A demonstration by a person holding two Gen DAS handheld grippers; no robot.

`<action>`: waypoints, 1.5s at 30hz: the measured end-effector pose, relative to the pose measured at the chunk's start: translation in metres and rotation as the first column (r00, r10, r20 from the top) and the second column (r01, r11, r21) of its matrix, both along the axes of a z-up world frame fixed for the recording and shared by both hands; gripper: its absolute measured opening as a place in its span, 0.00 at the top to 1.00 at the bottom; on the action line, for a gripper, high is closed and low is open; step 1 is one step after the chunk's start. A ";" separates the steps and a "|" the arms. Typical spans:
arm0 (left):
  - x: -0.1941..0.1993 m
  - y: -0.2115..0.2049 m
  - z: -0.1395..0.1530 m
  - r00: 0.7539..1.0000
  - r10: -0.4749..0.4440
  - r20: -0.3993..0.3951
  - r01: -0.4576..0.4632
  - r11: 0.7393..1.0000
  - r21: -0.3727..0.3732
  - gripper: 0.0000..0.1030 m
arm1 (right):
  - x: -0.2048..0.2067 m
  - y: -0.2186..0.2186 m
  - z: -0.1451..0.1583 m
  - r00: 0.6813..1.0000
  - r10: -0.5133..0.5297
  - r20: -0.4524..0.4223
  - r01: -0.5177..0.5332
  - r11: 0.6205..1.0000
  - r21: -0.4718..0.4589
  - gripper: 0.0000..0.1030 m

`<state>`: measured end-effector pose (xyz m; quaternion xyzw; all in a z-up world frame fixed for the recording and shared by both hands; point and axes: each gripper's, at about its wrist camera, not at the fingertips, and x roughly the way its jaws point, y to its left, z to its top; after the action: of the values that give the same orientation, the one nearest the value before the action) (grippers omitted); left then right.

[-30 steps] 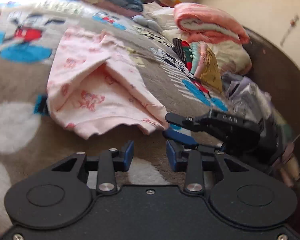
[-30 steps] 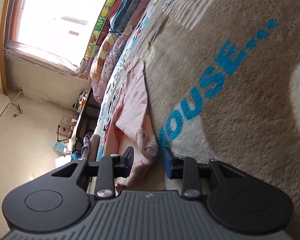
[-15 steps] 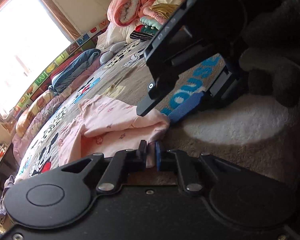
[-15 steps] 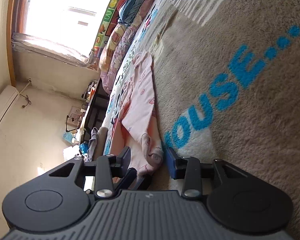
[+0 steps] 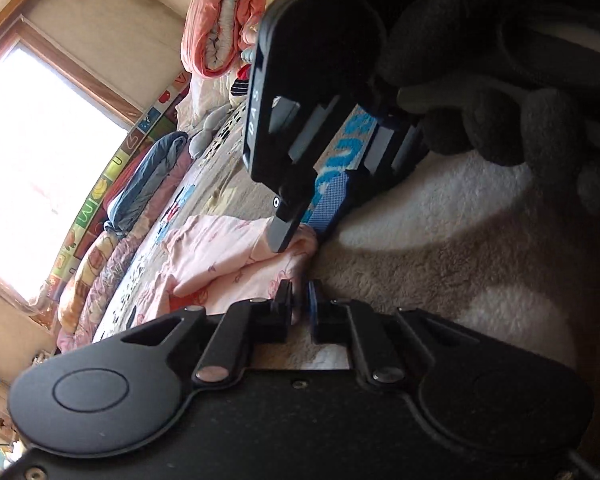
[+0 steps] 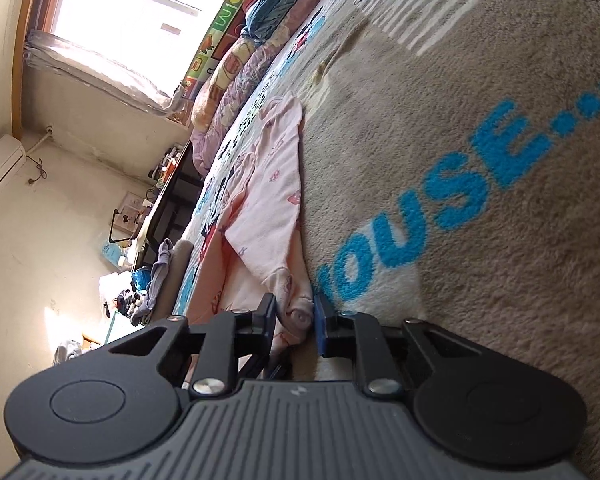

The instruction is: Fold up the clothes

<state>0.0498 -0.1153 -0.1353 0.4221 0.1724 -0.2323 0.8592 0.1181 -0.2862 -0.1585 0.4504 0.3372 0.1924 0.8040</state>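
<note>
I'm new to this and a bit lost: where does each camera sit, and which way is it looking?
Left wrist: on the left hand-held gripper, shut on the pink garment; right hand-held gripper and gloved hand ahead.
Right wrist: on the right hand-held gripper, closing on the garment's edge.
Shared: garment, blanket, window.

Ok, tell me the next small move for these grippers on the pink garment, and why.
Probably finish closing the right gripper: its jaws are closing around the pink garment's rolled edge. The left gripper looks already shut at the hem beside it. Then lift both.
</note>
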 end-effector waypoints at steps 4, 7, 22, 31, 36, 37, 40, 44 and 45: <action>0.007 0.037 0.025 0.976 0.093 -0.196 -0.137 0.965 -0.223 0.86 | -0.010 0.006 0.001 0.999 -0.032 0.015 0.032 0.999 -0.016 0.80; 0.018 0.064 0.039 0.938 0.185 -0.294 -0.285 0.893 -0.348 0.80 | -0.014 0.016 0.007 0.999 -0.016 0.051 0.022 0.994 -0.111 0.80; 0.043 0.159 0.017 0.645 0.065 -0.762 -0.764 0.081 -0.640 0.77 | -0.017 0.033 0.014 0.994 -0.049 0.093 0.064 0.984 -0.168 0.78; 0.031 0.148 0.031 0.668 0.138 -0.731 -0.743 0.167 -0.648 0.97 | -0.028 0.033 0.025 0.995 -0.041 0.091 0.056 0.983 -0.172 0.89; 0.035 0.160 0.013 0.619 0.095 -0.780 -0.782 0.171 -0.599 0.92 | -0.032 0.032 0.016 1.000 0.001 -0.001 -0.001 0.988 -0.156 0.91; 0.035 0.162 0.016 0.616 0.090 -0.782 -0.783 0.178 -0.596 0.91 | -0.033 0.033 0.016 1.000 0.005 -0.005 -0.006 0.987 -0.161 0.90; 0.027 0.167 0.030 0.649 0.139 -0.748 -0.756 0.227 -0.614 0.80 | -0.044 0.037 0.031 0.999 0.017 0.031 -0.009 0.975 -0.222 0.74; 0.016 0.177 0.059 0.730 0.276 -0.626 -0.684 0.275 -0.676 0.80 | -0.056 0.030 0.050 0.991 -0.021 0.129 0.057 0.959 -0.277 0.54; 0.015 0.180 0.065 0.743 0.307 -0.595 -0.668 0.277 -0.691 0.80 | -0.056 0.028 0.054 0.987 -0.035 0.159 0.081 0.953 -0.292 0.54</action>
<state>0.0646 0.0647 -0.0707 -0.2070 0.2980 -0.0752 0.9288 0.0621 -0.2578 -0.1045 0.3180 0.2865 0.1498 0.8912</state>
